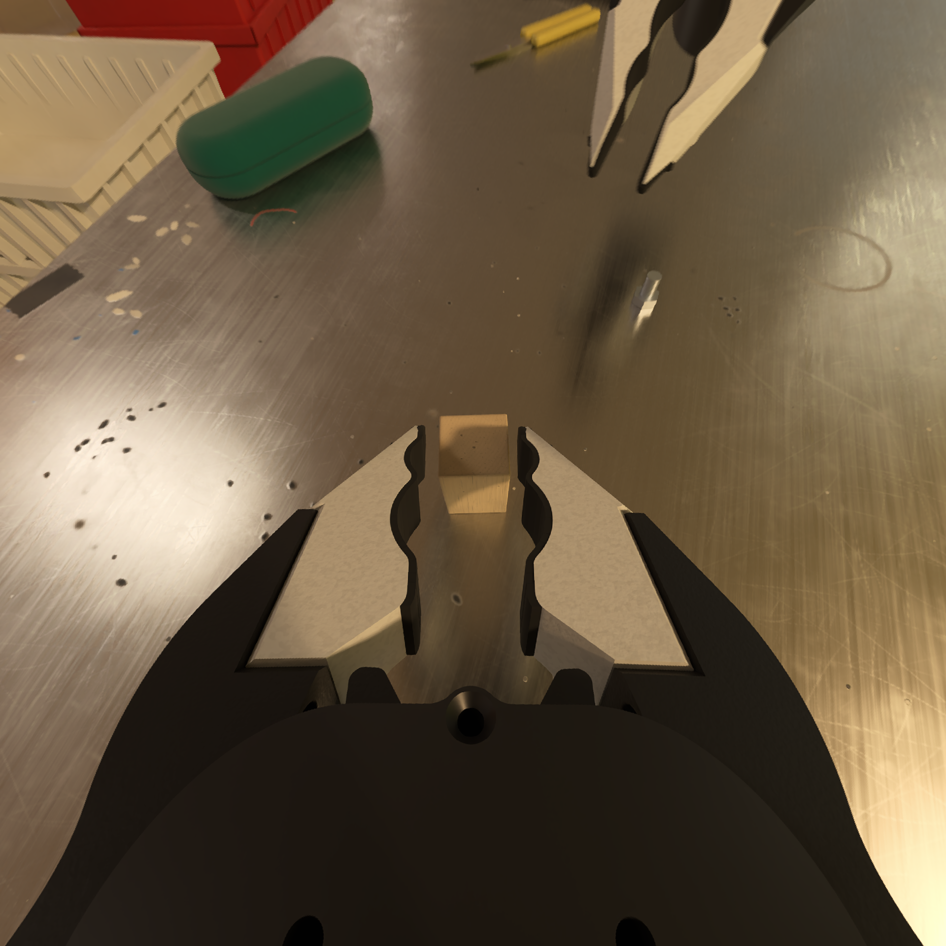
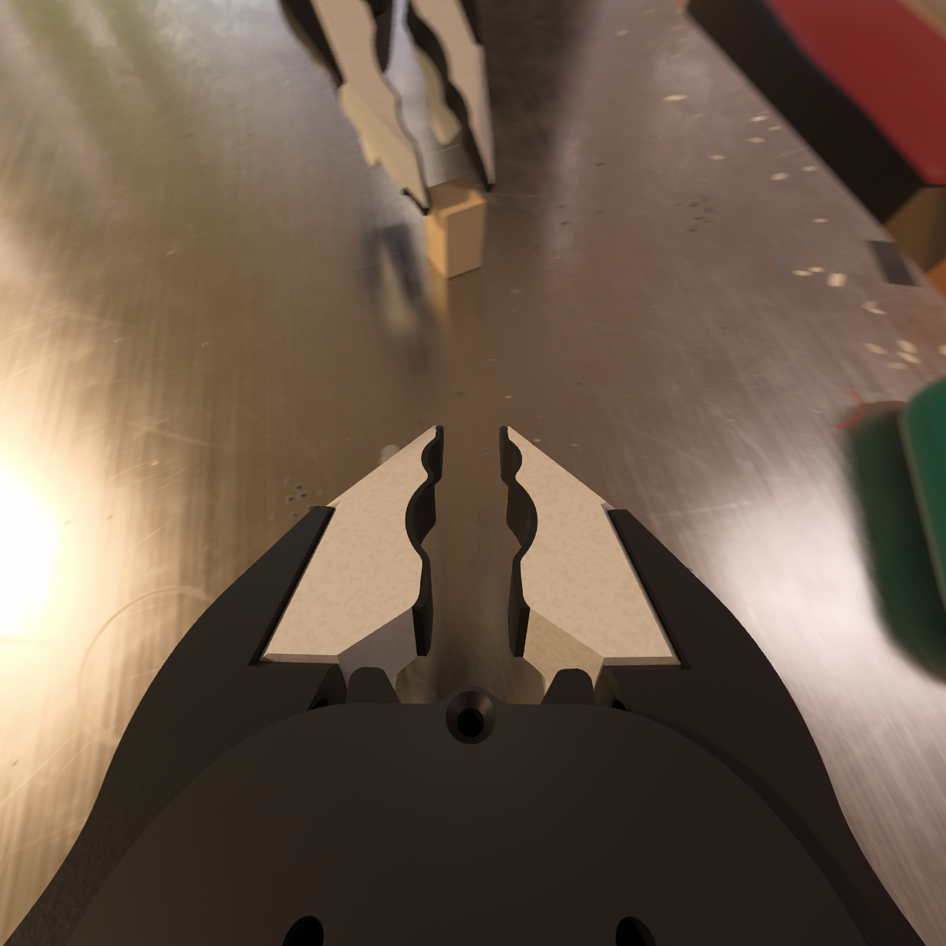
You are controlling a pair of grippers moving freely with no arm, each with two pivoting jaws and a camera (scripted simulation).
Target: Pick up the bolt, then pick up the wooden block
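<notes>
A scratched metal worktop [image 1: 256,512]. The left gripper [image 1: 471,430] has its jaws apart on either side of the wooden block [image 1: 473,460], which sits on the worktop's middle; contact is unclear. The small bolt [image 1: 647,292] lies on the surface beyond it, toward the right edge. The right gripper [image 2: 471,429] hovers above the bolt, jaws parted, holding nothing. A green case [image 1: 276,128] lies toward the far left corner.

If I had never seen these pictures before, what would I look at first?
Probably the left gripper, big and open at the bottom of its own view, with the small wooden block sitting on the shiny metal table right between its fingertips. Next, the fat green case lying at the far left beside a cream basket. The tiny silver bolt stands alone farther right, below the open right gripper.
</notes>
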